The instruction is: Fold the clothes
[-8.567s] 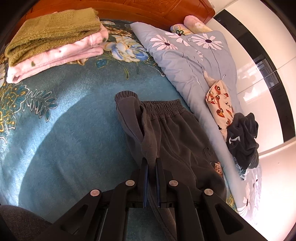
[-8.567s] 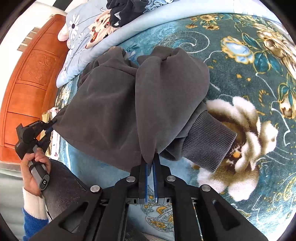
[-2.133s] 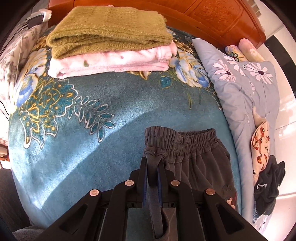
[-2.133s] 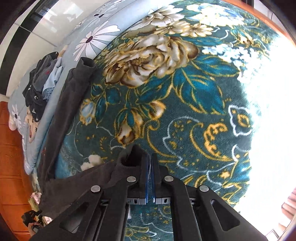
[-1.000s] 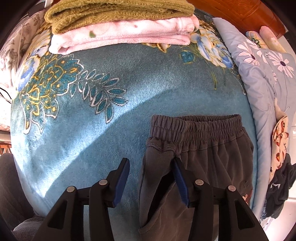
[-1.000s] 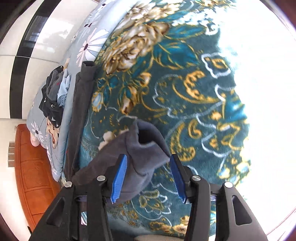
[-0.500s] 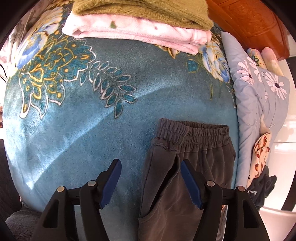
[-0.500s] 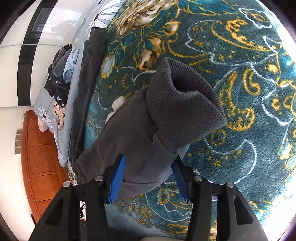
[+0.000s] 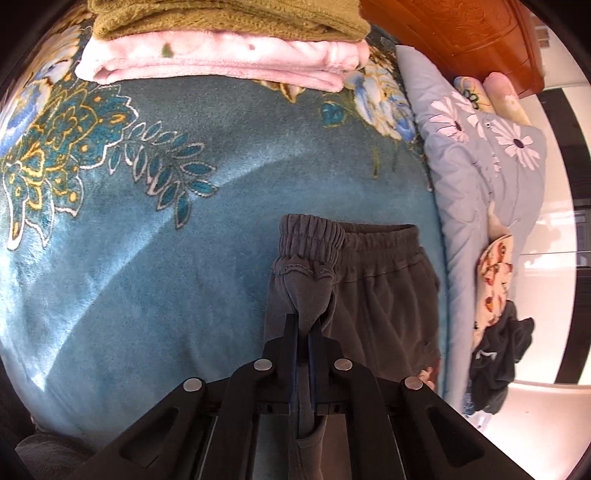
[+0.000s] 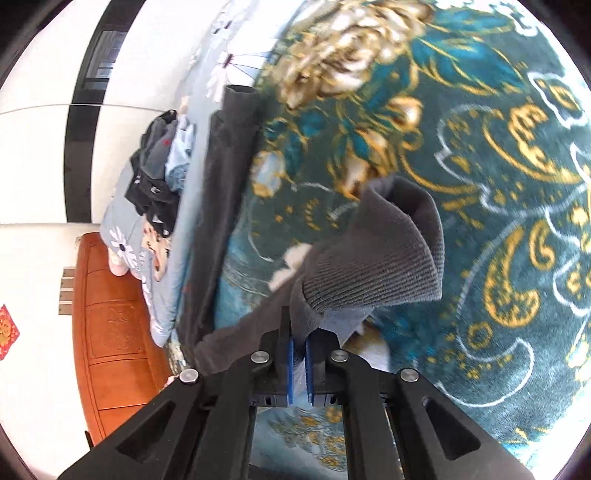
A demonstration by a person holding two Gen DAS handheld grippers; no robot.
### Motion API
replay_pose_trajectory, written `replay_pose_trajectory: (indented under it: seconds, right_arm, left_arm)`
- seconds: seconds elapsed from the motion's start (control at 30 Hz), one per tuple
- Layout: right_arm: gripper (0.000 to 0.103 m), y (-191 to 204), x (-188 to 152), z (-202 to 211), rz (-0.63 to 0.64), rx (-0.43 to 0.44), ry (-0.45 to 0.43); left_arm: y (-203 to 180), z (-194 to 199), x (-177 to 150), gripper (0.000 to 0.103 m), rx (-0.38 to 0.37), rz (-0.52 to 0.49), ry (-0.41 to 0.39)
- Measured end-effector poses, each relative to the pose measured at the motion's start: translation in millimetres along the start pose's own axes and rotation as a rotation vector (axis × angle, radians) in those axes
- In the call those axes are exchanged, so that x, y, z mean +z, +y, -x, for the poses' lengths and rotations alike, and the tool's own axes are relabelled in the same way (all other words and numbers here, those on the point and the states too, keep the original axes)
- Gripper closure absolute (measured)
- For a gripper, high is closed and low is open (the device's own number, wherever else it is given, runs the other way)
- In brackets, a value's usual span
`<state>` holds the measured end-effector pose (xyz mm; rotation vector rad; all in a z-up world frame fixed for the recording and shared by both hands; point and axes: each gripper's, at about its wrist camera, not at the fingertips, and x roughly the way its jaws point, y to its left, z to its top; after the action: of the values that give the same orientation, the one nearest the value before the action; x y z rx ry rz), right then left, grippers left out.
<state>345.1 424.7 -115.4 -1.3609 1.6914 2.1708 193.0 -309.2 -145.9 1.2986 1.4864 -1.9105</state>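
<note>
Dark grey sweatpants [image 9: 384, 295] lie on a teal flowered blanket [image 9: 147, 258]. My left gripper [image 9: 302, 332] is shut on the fabric just below the elastic waistband [image 9: 310, 236], which bunches up above the fingers. My right gripper [image 10: 298, 332] is shut on the near leg just behind its ribbed cuff [image 10: 391, 251], which stands up off the blanket [image 10: 498, 110]. The other leg [image 10: 225, 184] lies stretched out along the left.
A folded olive sweater [image 9: 229, 16] on a folded pink garment [image 9: 221, 59] sits at the far end. A grey daisy quilt [image 9: 487, 177] with a dark clothes heap [image 9: 498, 354] lies to the right. A wooden headboard [image 9: 454, 33] stands behind.
Both grippers were open around the sweatpants half a second ago and have closed on them, the left below the waistband, the right behind the cuff.
</note>
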Motion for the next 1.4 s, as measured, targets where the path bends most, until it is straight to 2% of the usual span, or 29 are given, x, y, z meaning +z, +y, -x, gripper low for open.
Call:
replay_pose_trajectory:
  seconds: [0.07, 0.17, 0.3, 0.5, 0.7, 0.8, 0.9, 0.97, 1.03, 1.07, 1.1, 1.13, 1.17, 1.2, 1.23, 1.27, 1.33, 1.4]
  right_arm:
    - [0.099, 23, 18, 2, 0.019, 0.034, 0.0]
    - [0.099, 62, 50, -2, 0.07, 0.035, 0.021]
    - [0.099, 112, 97, -24, 0.112, 0.023, 0.056]
    - [0.099, 176, 168, -84, 0.18, -0.094, 0.058]
    - [0.099, 185, 214, -147, 0.127, -0.202, 0.053]
    - [0.099, 177, 221, -170, 0.091, -0.247, 0.047]
    - [0.098, 175, 222, -181, 0.109, -0.287, 0.041]
    - [0.098, 174, 223, -186, 0.129, -0.308, 0.039]
    - [0.098, 172, 224, -188, 0.132, -0.301, 0.033]
    - [0.098, 171, 225, -189, 0.134, -0.297, 0.03]
    - [0.096, 171, 224, -190, 0.143, -0.292, 0.029]
    - [0.09, 172, 223, -190, 0.153, -0.289, 0.026]
    - [0.08, 173, 220, -188, 0.165, -0.275, 0.019]
    - [0.072, 175, 216, -185, 0.183, -0.248, 0.014]
    - [0.056, 177, 212, -180, 0.209, -0.225, 0.009]
    - [0.049, 179, 207, -175, 0.236, -0.202, 0.002]
    - [0.049, 179, 192, -155, 0.3, -0.186, -0.054]
    - [0.048, 169, 176, -133, 0.337, -0.184, -0.122]
  left_arm:
    - [-7, 7, 3, 0.099, -0.022, 0.01, 0.036]
    - [-24, 10, 9, 0.099, -0.064, 0.045, 0.09]
    - [-69, 4, 15, 0.098, -0.054, -0.013, 0.107]
    - [-130, -41, 33, 0.098, -0.02, -0.086, 0.14]
    - [-159, -89, 51, 0.094, -0.027, -0.159, 0.136]
    - [-164, -107, 56, 0.092, -0.031, -0.211, 0.138]
    - [-168, -108, 58, 0.074, -0.077, -0.256, 0.137]
    - [-166, -96, 58, 0.048, -0.146, -0.261, 0.13]
    - [-161, -76, 58, 0.047, -0.207, -0.261, 0.093]
    - [-155, -66, 58, 0.043, -0.201, -0.253, 0.06]
    - [-144, -57, 57, 0.041, -0.145, -0.236, 0.011]
    - [-132, -50, 55, 0.04, -0.08, -0.215, -0.035]
    - [-119, -50, 52, 0.04, -0.041, -0.194, -0.052]
    - [-106, -53, 49, 0.04, -0.019, -0.172, -0.048]
    - [-93, -56, 46, 0.04, 0.003, -0.15, -0.045]
    - [-80, -60, 43, 0.04, 0.025, -0.128, -0.041]
    - [-59, -73, 36, 0.04, 0.034, -0.081, -0.005]
    - [-47, -87, 30, 0.04, 0.007, -0.04, 0.016]
